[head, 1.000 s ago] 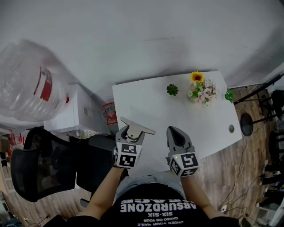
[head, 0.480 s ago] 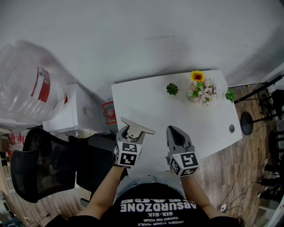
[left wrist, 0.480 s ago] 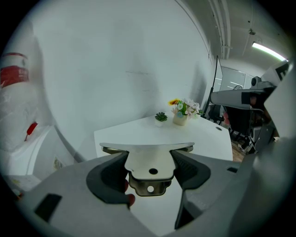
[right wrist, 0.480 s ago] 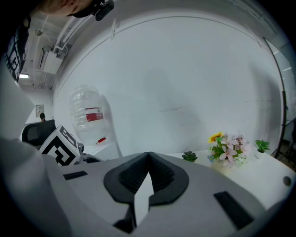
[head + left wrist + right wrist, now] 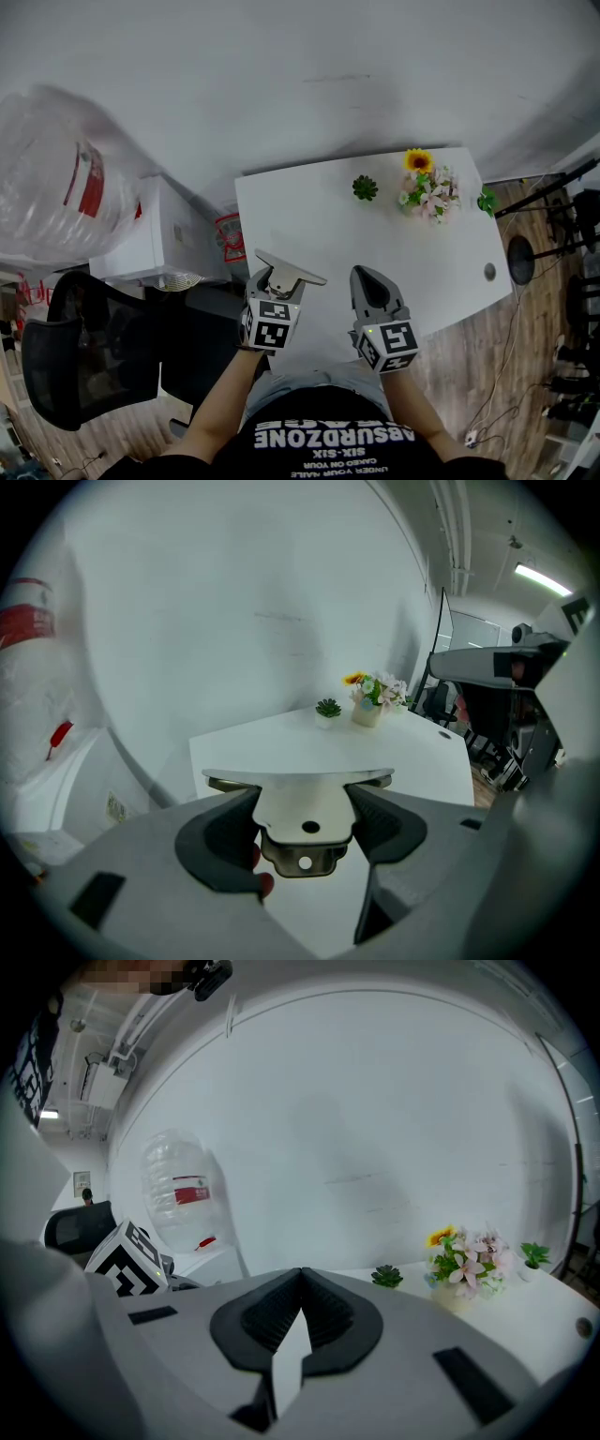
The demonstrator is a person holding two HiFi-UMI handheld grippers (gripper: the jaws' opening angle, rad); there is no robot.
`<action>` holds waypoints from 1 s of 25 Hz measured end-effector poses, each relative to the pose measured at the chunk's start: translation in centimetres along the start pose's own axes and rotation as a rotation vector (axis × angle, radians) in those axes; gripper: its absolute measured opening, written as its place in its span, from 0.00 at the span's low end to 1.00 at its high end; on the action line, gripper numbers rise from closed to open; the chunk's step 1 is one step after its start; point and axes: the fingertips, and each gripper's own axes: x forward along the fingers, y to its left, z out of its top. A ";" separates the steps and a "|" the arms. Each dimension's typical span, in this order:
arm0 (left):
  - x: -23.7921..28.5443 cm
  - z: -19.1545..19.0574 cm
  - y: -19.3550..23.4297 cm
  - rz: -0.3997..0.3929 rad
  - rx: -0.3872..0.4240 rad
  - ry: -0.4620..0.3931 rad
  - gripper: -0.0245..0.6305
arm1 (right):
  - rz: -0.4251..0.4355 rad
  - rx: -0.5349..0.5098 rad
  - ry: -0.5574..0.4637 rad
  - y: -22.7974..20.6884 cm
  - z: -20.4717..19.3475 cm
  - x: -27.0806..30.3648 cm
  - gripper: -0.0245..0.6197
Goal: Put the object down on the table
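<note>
My left gripper [image 5: 279, 279] [image 5: 305, 817] is shut on a flat metal bracket [image 5: 302, 803] with two holes and a wide curved top edge. The bracket [image 5: 289, 269] sticks out past the jaws, held in the air over the near left part of the white table [image 5: 319, 225]. My right gripper [image 5: 371, 283] [image 5: 300, 1312] is shut with nothing in it, its pads pressed together, over the table's near edge.
A small green plant [image 5: 365, 188] and a pot of flowers [image 5: 427, 195] stand at the table's far side. A water dispenser with a large bottle [image 5: 66, 187] stands left of the table, and a black office chair [image 5: 94, 356] sits near left.
</note>
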 end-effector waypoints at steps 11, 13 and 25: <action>1.0 -1.1 0.3 0.003 0.004 0.034 0.49 | -0.004 -0.004 0.009 -0.3 -0.1 0.1 0.04; 1.1 -1.3 0.2 0.002 0.006 0.042 0.49 | -0.001 -0.006 0.010 -0.3 0.0 0.2 0.04; 2.0 -2.6 0.0 -0.003 0.018 0.083 0.49 | 0.013 -0.010 0.012 0.0 0.1 0.6 0.04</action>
